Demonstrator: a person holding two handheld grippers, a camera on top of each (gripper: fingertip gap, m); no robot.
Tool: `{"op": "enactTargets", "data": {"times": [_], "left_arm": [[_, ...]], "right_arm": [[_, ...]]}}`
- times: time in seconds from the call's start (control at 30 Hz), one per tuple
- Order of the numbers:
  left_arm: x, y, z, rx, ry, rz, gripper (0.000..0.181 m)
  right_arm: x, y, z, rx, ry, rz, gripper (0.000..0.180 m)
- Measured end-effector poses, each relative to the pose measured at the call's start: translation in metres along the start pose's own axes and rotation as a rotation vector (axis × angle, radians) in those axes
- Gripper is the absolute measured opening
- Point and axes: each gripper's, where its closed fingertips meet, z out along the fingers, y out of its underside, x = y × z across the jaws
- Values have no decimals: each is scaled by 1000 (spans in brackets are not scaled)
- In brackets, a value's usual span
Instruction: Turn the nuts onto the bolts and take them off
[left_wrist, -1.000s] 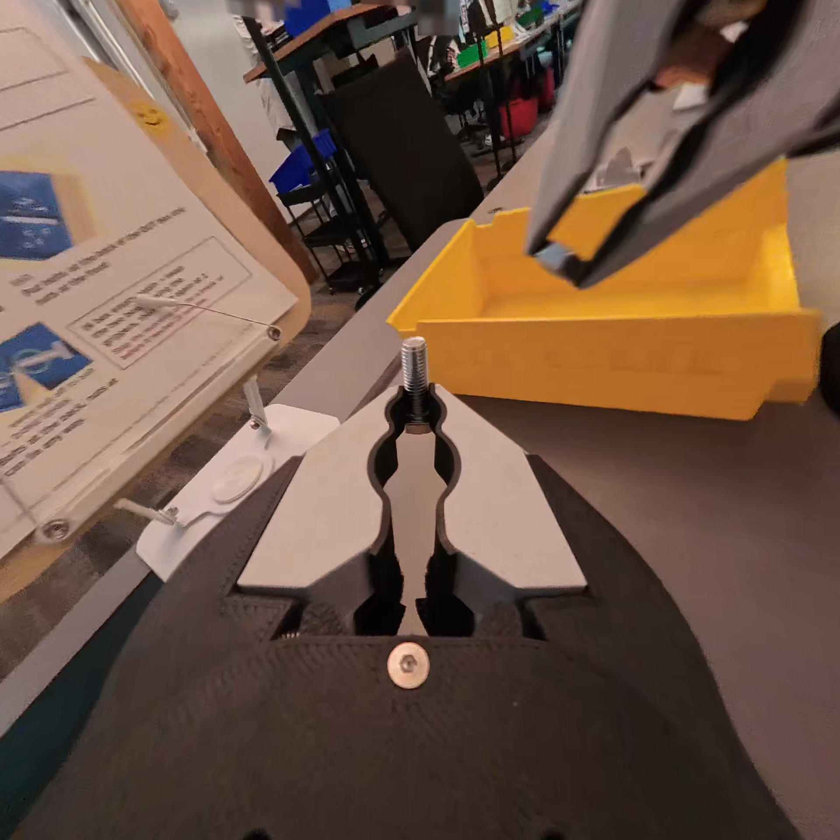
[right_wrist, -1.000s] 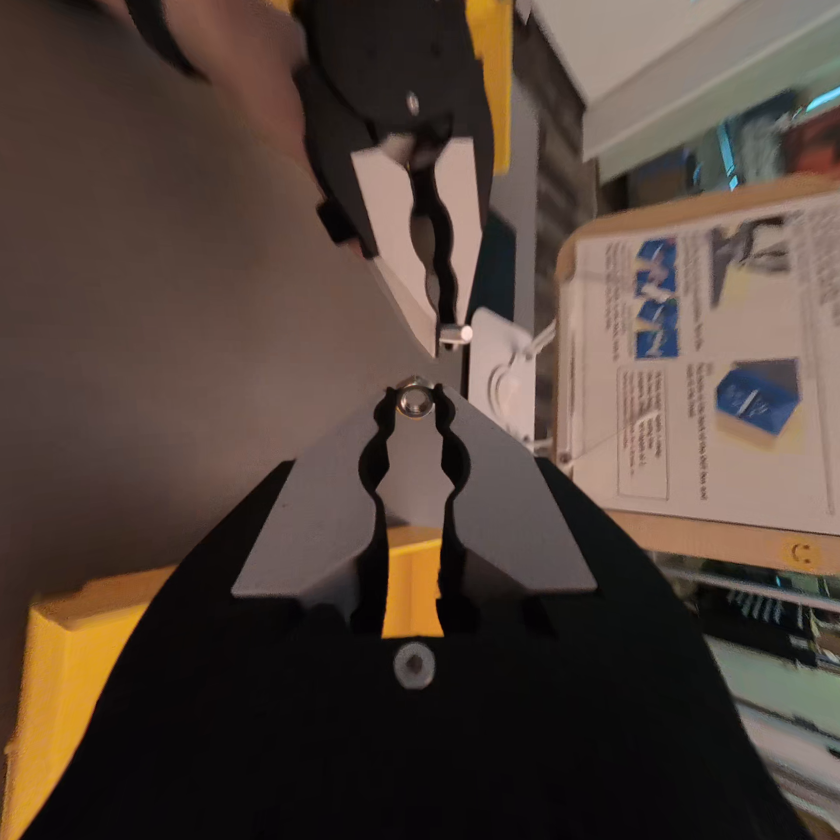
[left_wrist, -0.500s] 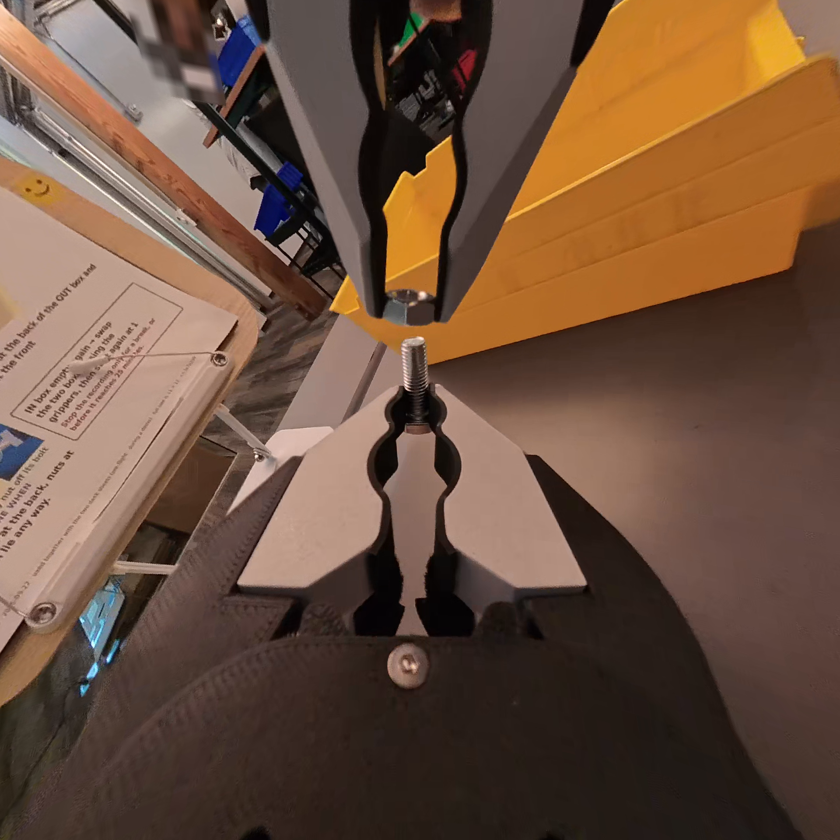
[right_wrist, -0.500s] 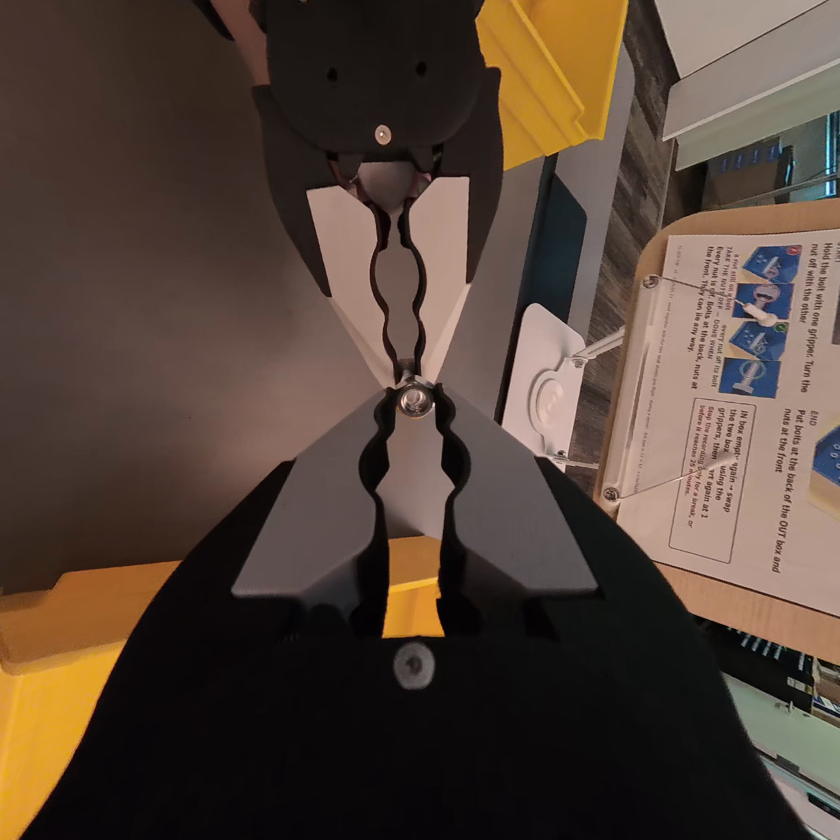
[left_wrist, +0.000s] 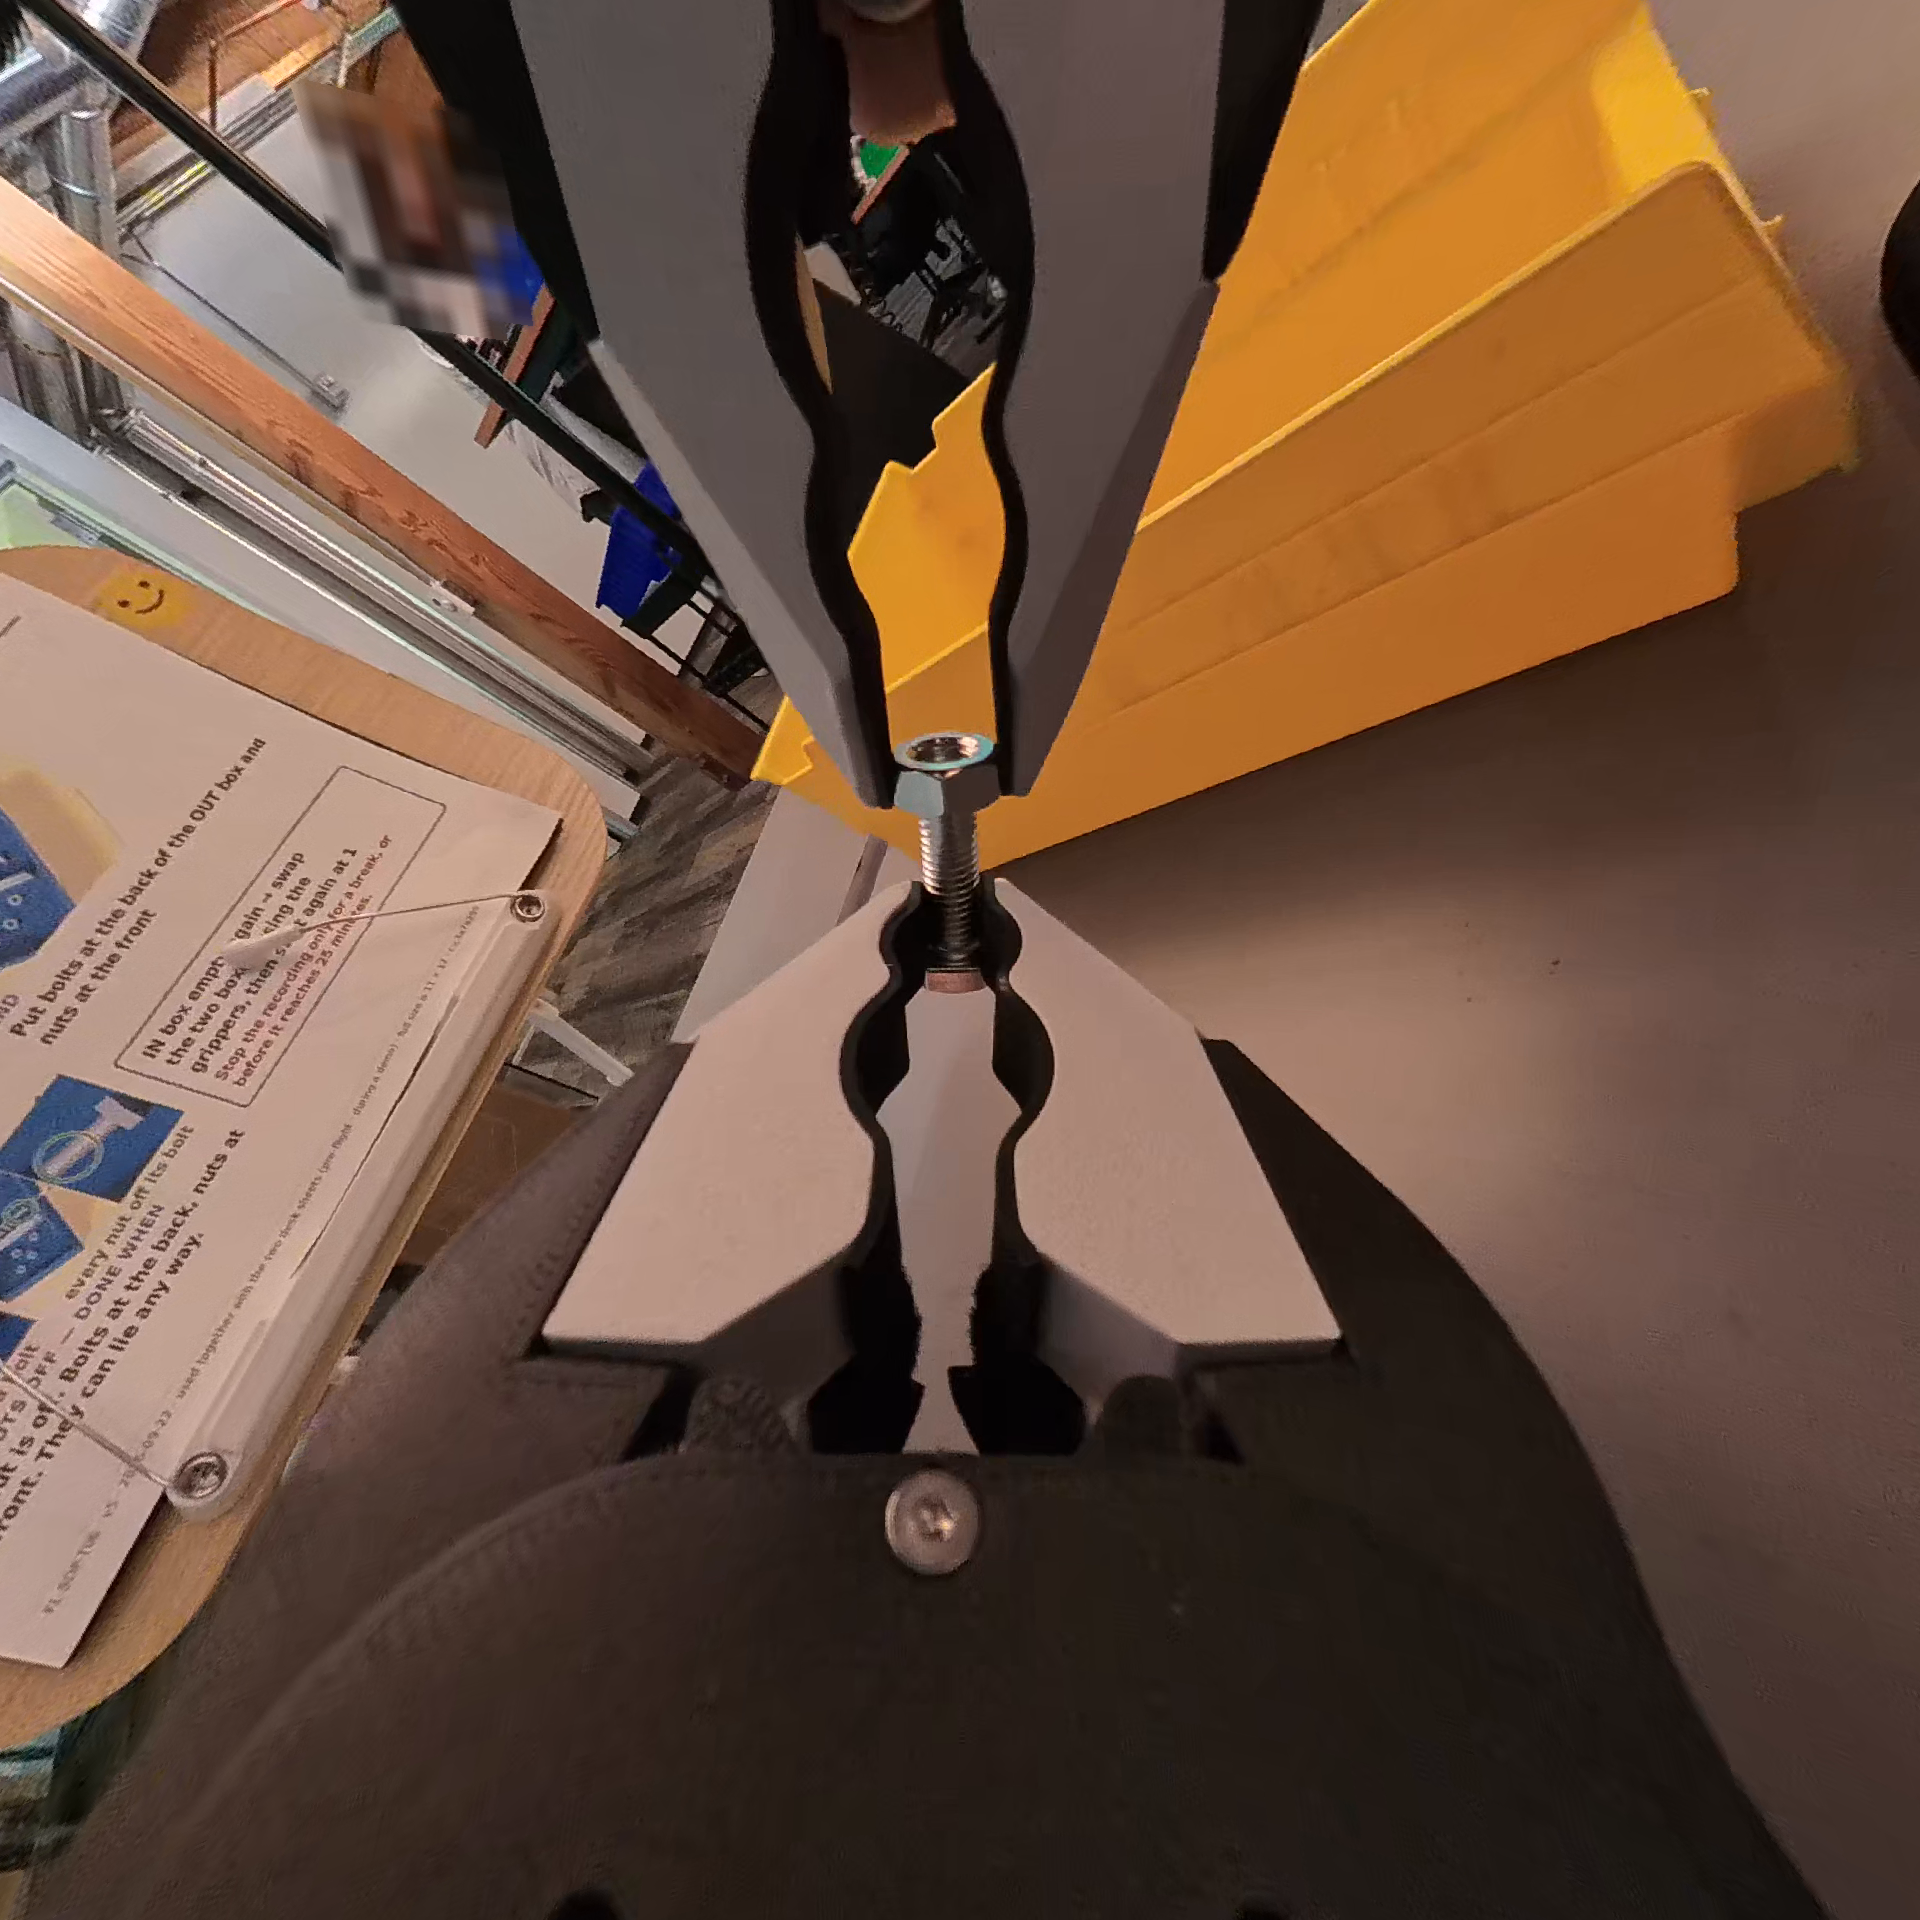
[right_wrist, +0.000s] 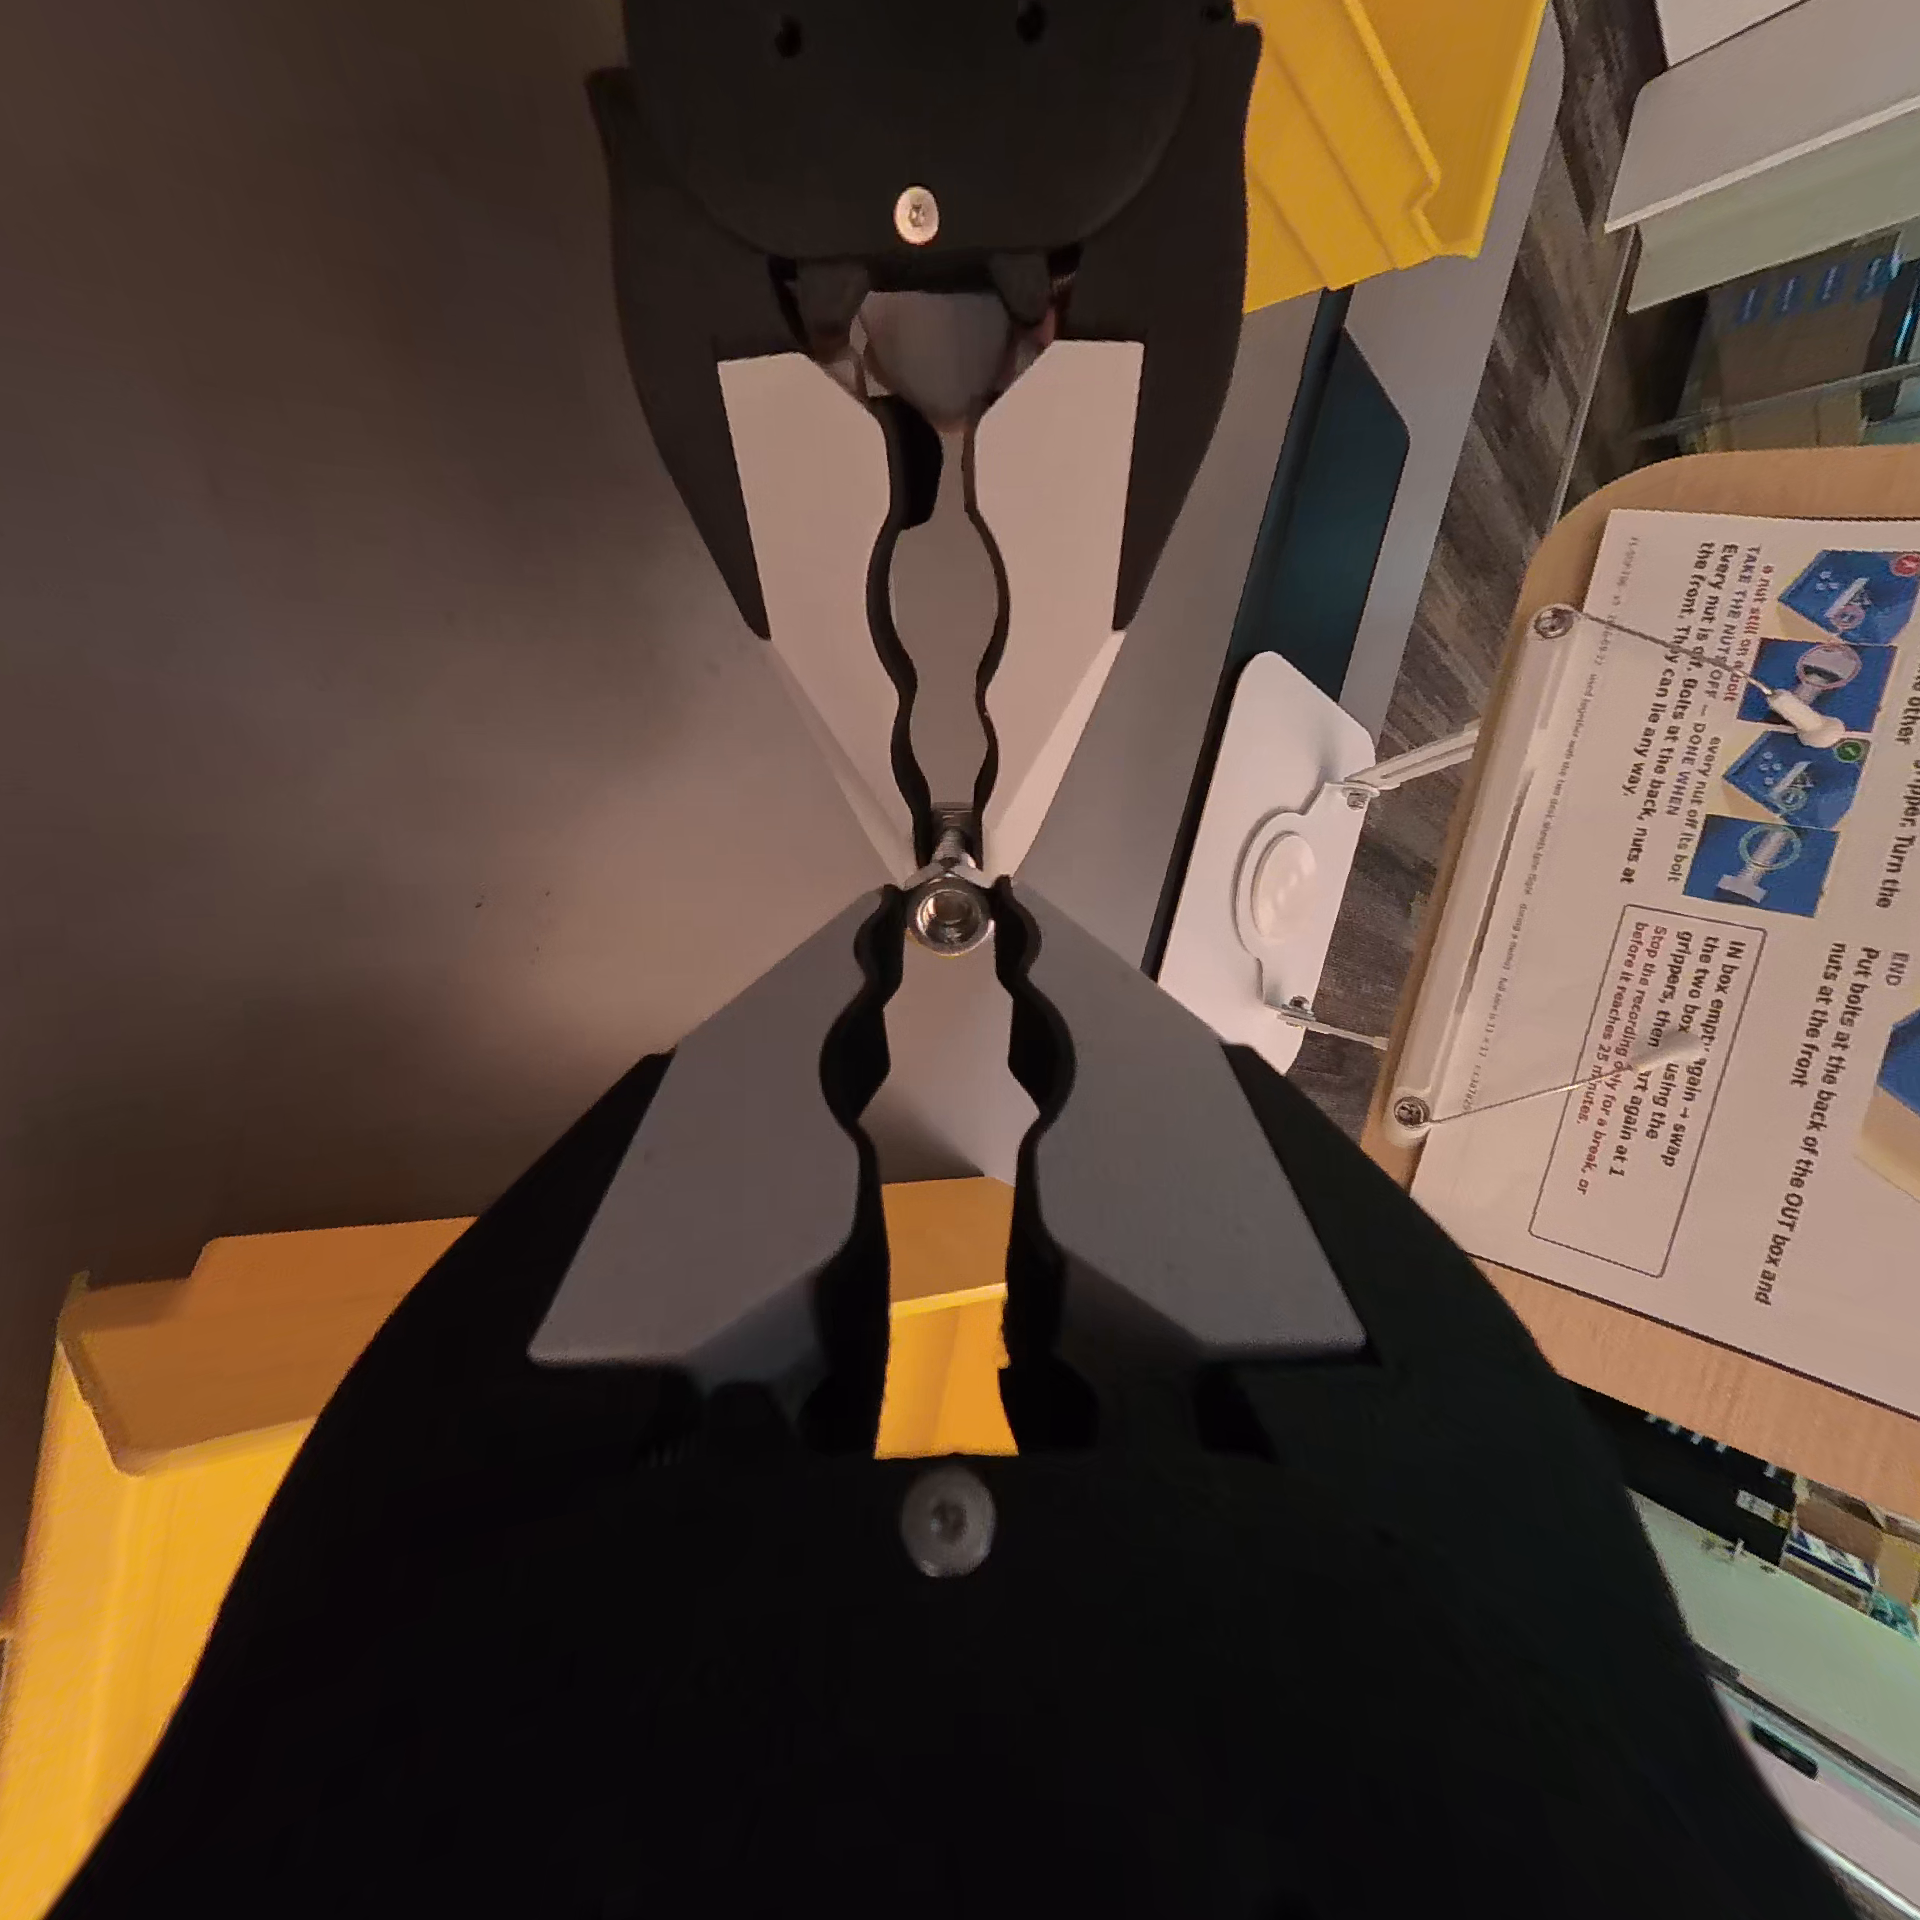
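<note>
My left gripper (left_wrist: 951, 914) is shut on a steel bolt (left_wrist: 948, 883), whose threaded shank sticks out past the fingertips. My right gripper (right_wrist: 945, 920) is shut on a steel hex nut (right_wrist: 943, 922) and faces the left one tip to tip. The nut (left_wrist: 945, 784) sits on the bolt's tip, in line with the shank. In the right wrist view the bolt (right_wrist: 948, 844) shows just beyond the nut, held in the left gripper (right_wrist: 948, 831). In the left wrist view the right gripper (left_wrist: 945, 774) reaches in from the top. Both are held above the grey table (left_wrist: 1558, 987).
A yellow bin (left_wrist: 1403, 499) lies on the table beyond the grippers; another yellow bin (right_wrist: 156, 1403) shows low in the right wrist view. An instruction sheet on a wooden board (left_wrist: 229, 1039) stands at the table's edge on a white base (right_wrist: 1278, 831). Chairs and shelves stand in the background. The grippers are tip to tip, or close to it.
The right gripper swung in from the side and lined up with the left one. The gap between nut and bolt closed; the nut now sits on the bolt's tip.
</note>
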Motion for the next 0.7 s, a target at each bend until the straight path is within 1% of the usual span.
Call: {"op": "enactTargets", "data": {"times": [0.2,0.27,0.33,0.5,0.7], "left_arm": [[-5,2,0,-37,-25,7,7],[-9,4,0,-59,-54,22,7],[-13,4,0,-78,-84,40,7],[-31,4,-7,-109,-168,52,6],[-53,12,-15,-198,-283,81,7]], "right_arm": [[5,1,1,-3,10,65,16],[8,1,2,-7,7,137,16],[13,1,2,11,-9,250,16],[31,-6,1,128,-49,585,16],[51,-11,7,198,-86,949,15]]}}
